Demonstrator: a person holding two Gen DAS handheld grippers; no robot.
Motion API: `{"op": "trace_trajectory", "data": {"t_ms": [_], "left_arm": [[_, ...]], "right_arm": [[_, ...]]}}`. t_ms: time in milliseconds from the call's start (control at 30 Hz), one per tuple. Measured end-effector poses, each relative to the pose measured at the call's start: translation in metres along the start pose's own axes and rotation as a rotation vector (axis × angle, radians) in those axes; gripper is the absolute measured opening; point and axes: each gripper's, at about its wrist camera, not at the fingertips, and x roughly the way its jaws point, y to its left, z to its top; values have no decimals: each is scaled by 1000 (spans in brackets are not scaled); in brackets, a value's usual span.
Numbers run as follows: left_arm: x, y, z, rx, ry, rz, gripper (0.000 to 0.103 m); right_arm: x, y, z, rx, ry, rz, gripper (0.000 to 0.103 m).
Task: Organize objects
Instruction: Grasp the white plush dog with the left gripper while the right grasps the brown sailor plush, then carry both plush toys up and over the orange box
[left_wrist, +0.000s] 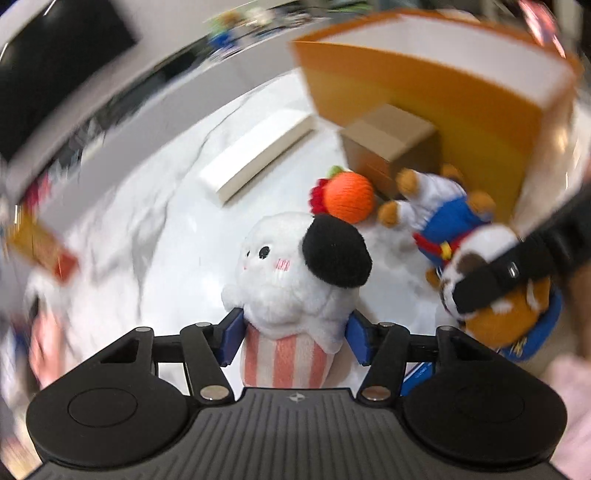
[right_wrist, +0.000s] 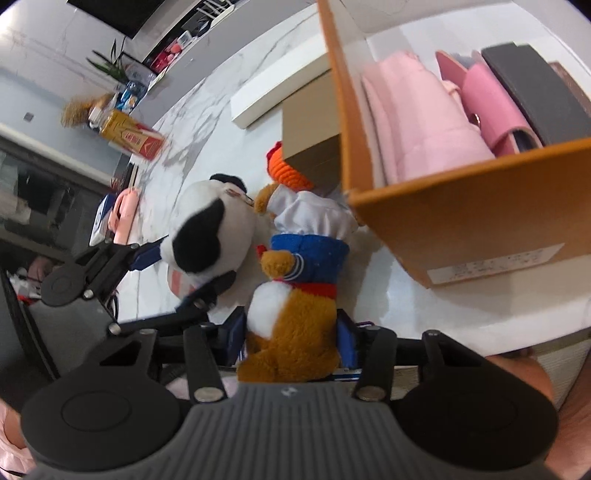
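My left gripper (left_wrist: 295, 341) is shut on a white plush (left_wrist: 291, 280) with a black ear and a pink-striped base, its blue pads pressing on both sides. The right wrist view shows that plush (right_wrist: 207, 236) held just left of a brown plush dog (right_wrist: 295, 325) in a blue and white outfit. My right gripper (right_wrist: 291, 339) is shut on the dog's brown body. The dog (left_wrist: 454, 218) lies head toward me beside an orange knitted toy (left_wrist: 349, 195). An open orange box (right_wrist: 461, 221) stands right behind both plush toys.
The orange box holds pink items (right_wrist: 417, 118) and a dark case (right_wrist: 535, 92). A small cardboard box (left_wrist: 388, 140) sits against its side, and a flat white box (left_wrist: 258, 155) lies farther out on the marble table (left_wrist: 177, 236). A red and yellow carton (right_wrist: 129, 134) rests at the table's far left edge.
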Motion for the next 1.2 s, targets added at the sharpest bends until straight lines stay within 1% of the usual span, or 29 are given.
{"op": "trace_trajectory", "data": {"t_ms": [67,133,200,267,367,433,533,600,700,800,933,1000,1100,1200], "left_arm": [[-12,12,-3,-126,11,-43,66],[-27,19,-5,-219,9,-67,66],[-43,22,-6,-290,9,-66,66],[-57,25,0,-359,8,-69,66],[-80,35,10,-451,-37,-123,66],[-97,31,10,-472,-75,-148,66],[-109,28,27,-468,-124,-173,66],[-120,23,40,-472,-157,-207,66],[-126,16,63,-481,-198,-270,66],[-127,5,88,-493,-220,-317,66],[-117,-13,122,-509,-234,-371,66],[-104,-23,139,-525,-232,-424,66],[-83,-37,163,-552,-214,-503,66],[-53,-51,182,-589,-182,-565,66]], "right_arm": [[-6,3,0,-24,0,-1,51],[-14,7,-1,-59,-6,1,51],[-24,13,-1,-95,-15,2,51],[-33,18,-2,-122,-19,12,51],[-48,27,-5,-156,-23,39,51],[-62,31,-7,-184,-32,57,51],[-84,37,-6,-223,-58,75,51],[-103,38,-3,-237,-73,78,51],[-131,37,5,-265,-110,55,51],[-163,31,19,-287,-158,4,51],[-200,18,42,-280,-211,-62,51],[-216,11,54,-277,-238,-99,51],[-238,1,73,-281,-279,-153,51],[-254,-13,94,-268,-299,-182,51]]}}
